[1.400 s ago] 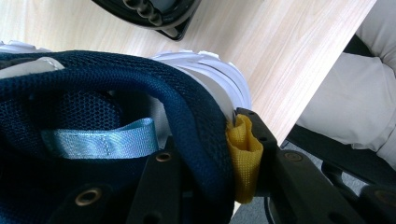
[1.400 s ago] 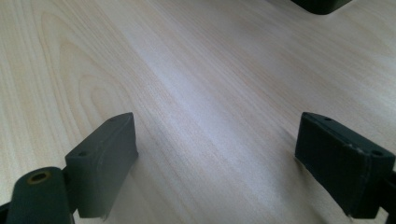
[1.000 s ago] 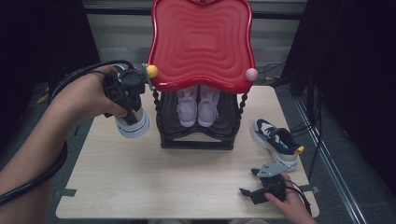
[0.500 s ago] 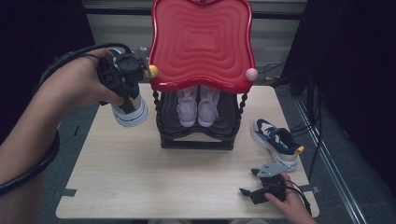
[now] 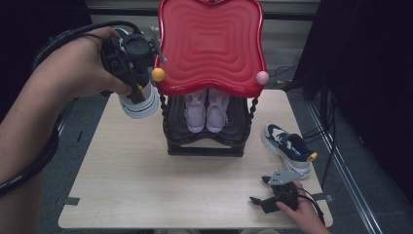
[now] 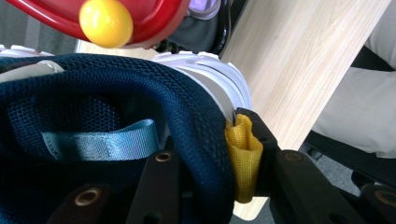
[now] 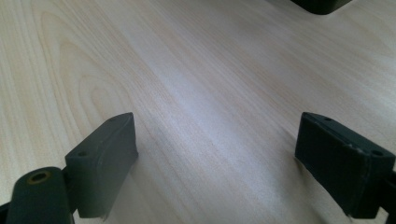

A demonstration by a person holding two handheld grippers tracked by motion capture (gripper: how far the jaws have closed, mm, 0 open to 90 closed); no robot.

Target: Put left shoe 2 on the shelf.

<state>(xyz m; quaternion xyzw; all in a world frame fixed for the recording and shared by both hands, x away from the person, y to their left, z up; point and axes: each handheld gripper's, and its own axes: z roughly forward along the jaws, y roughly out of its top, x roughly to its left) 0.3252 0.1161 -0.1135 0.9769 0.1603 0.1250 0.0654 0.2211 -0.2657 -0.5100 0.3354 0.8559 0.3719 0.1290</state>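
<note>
The navy sneaker (image 5: pixel 139 100) hangs in the air at the left front corner of the red-topped shoe rack (image 5: pixel 210 46), heel uppermost and white sole facing out, so its long axis runs roughly up and down. The left tongs (image 5: pixel 134 87) are clamped on its heel collar: in the left gripper view one jaw sits inside the padded navy collar (image 6: pixel 196 116) and the other outside, pinching the yellow pull tab (image 6: pixel 243 158) against it. The rack's red top and yellow ball (image 6: pixel 106 22) lie just above and ahead of the shoe, so placing it there would mean carrying it up and rightward. A pink pair (image 5: pixel 207 109) already fills the lower shelf. The matching sneaker (image 5: pixel 287 146) lies on the wooden surface (image 5: pixel 146 185) to the rack's right, nearer the right tongs (image 5: pixel 265 200), which rest on the surface with jaws wide apart and empty.
</note>
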